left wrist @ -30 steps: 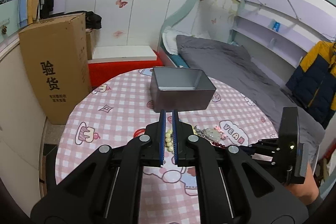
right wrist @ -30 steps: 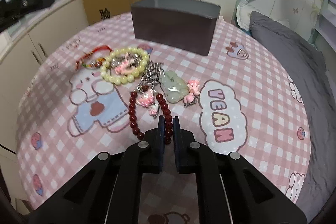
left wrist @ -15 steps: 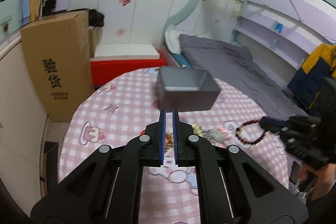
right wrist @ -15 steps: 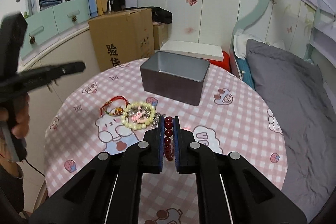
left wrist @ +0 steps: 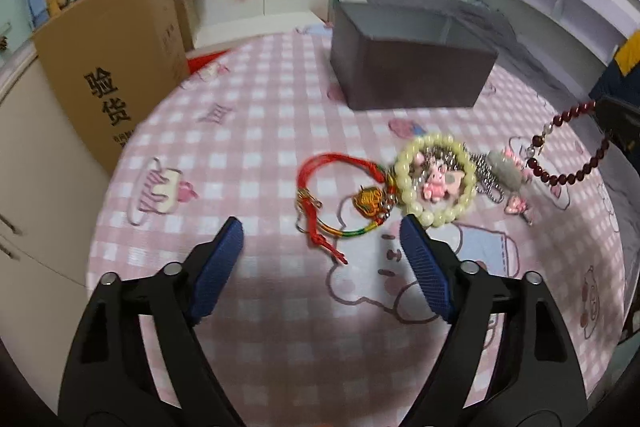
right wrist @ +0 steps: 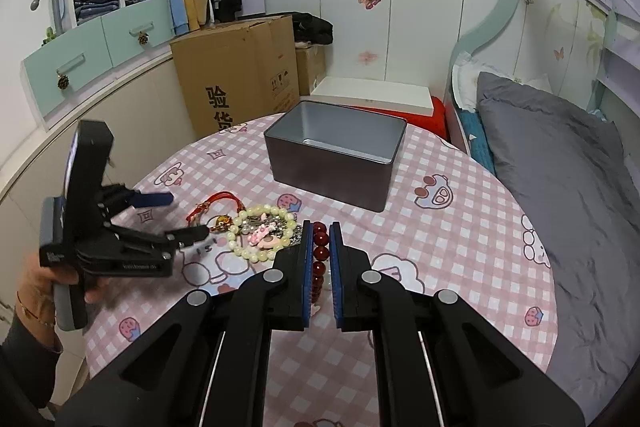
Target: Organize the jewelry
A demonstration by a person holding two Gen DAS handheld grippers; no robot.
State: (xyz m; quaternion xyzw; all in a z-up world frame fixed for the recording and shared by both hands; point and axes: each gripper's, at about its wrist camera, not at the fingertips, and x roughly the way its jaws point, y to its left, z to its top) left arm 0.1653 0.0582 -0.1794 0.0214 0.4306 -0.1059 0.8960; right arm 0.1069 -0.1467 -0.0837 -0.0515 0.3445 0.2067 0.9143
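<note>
- Left wrist view: the left tongs [left wrist: 322, 237] hang above the tabletop [left wrist: 256, 131] with their blue pads spread wide apart and nothing between them.
- In the same view, going left to right past the tips: the red cord bracelet [left wrist: 320, 187] lies just ahead, roughly centred in the gap; the pale bead bracelet [left wrist: 434, 183] touches its right end and sits right at the right pad's tip; pink charms and a silver chain [left wrist: 486, 177] rest inside and just beside that ring; a grey-green pendant [left wrist: 506, 169] lies farther right.
- At the right edge of that view the dark red bead bracelet [left wrist: 576, 163] hangs clear of the tabletop from the other tool.
- Right wrist view: the right tongs [right wrist: 319, 239] are closed on the dark red bead bracelet [right wrist: 319, 251], a few beads showing in the narrow slot between the pads.
- The grey tin box [right wrist: 336, 159] stands open beyond the pile, well apart from both tongs, and what shows of its floor is bare.
- Judged from this, the task is at its start: no piece is in the box, one is lifted and appears ready to be carried there, and the cord bracelet, pale beads, charms, chain and pendant all remain on the tabletop.
- The left tongs look placed to take the red cord bracelet as the next piece.
</note>
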